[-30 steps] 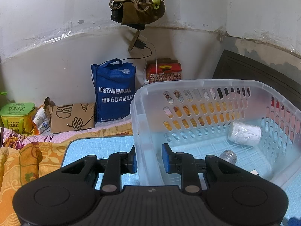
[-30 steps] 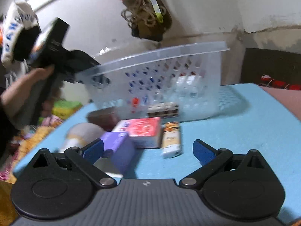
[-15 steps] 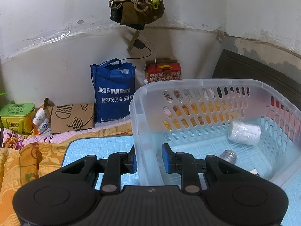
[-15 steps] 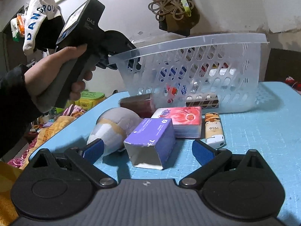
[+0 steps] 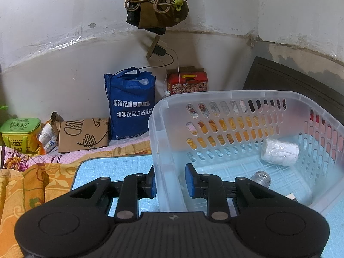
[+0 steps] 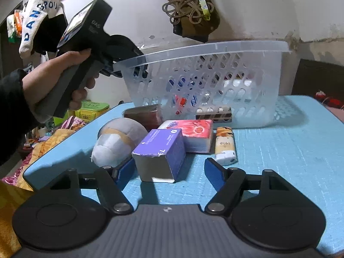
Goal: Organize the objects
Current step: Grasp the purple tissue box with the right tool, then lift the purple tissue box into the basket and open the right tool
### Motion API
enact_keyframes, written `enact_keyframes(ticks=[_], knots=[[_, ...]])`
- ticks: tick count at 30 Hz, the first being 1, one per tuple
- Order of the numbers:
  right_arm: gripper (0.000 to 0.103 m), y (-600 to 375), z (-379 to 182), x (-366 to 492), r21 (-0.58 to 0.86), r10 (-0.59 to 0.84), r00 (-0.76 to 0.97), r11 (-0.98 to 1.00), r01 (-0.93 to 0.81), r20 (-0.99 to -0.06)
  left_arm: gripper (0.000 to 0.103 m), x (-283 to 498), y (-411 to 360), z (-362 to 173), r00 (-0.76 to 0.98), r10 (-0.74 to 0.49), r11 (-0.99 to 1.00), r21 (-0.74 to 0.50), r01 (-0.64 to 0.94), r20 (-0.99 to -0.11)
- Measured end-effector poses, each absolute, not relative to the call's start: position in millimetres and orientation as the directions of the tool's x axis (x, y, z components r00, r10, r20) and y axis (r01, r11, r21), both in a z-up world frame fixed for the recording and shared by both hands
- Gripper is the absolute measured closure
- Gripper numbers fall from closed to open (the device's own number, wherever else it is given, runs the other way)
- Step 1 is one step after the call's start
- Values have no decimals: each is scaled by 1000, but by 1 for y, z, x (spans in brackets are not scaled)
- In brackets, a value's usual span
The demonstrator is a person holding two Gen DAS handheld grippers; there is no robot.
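We log 1 blue table (image 6: 290, 150) carrying a purple box (image 6: 160, 154), a red tissue pack (image 6: 193, 134), a lighter (image 6: 224, 147), a grey taped bundle (image 6: 118, 144), a dark packet (image 6: 144, 116) and the perforated basket (image 6: 215, 86).

Bottle (image 5: 263, 177) body hid behind the left gripper (image 5: 169, 180). Brown item (image 6: 143, 116) sat partly behind the basket (image 6: 215, 49). Basket contents showed only through wall holes, unclear.
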State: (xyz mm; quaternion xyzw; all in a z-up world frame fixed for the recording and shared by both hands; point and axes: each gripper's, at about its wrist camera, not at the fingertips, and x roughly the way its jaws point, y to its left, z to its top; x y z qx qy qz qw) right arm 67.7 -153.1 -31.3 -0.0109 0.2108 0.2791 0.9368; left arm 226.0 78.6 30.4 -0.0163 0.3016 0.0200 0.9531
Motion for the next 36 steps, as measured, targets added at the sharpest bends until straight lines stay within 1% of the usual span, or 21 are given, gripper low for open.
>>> enact_keyframes(ticks=[4, 6, 8, 11, 18, 21, 27, 30, 36], knots=[[36, -136, -31, 66, 58, 522, 750, 834, -549, -406, 73, 226, 78, 30, 818, 29, 999, -18, -48, -575], [36, -129, -31, 67, 43, 525, 745, 828, -560, -411, 73, 226, 77, 31, 818, 28, 999, -17, -47, -574], [49, -126, -32, 69, 31, 514, 751, 833, -553, -414, 73, 225, 77, 30, 817, 28, 999, -19, -47, -575], [53, -132, -31, 70, 33, 500, 761, 843, -536, -413, 73, 226, 77, 30, 818, 28, 999, -18, -46, -575], [54, -159, -17, 58, 38, 469, 806, 871, -490, -361, 73, 226, 77, 30, 818, 25, 999, -21, -46, -575], [55, -174, -8, 58, 67, 468, 814, 877, -476, -343, 73, 226, 77, 30, 817, 27, 999, -20, -46, -576], [55, -199, -3, 68, 140, 466, 818, 884, -446, -337, 73, 227, 74, 30, 817, 31, 999, -16, -49, -575], [55, -206, 3, 69, 142, 459, 827, 888, -437, -326, 73, 227, 74, 30, 817, 31, 999, -18, -51, -575], [55, -232, 38, 79, 226, 516, 817, 854, -469, -257, 73, 227, 75, 30, 818, 29, 999, -19, -49, -575]])
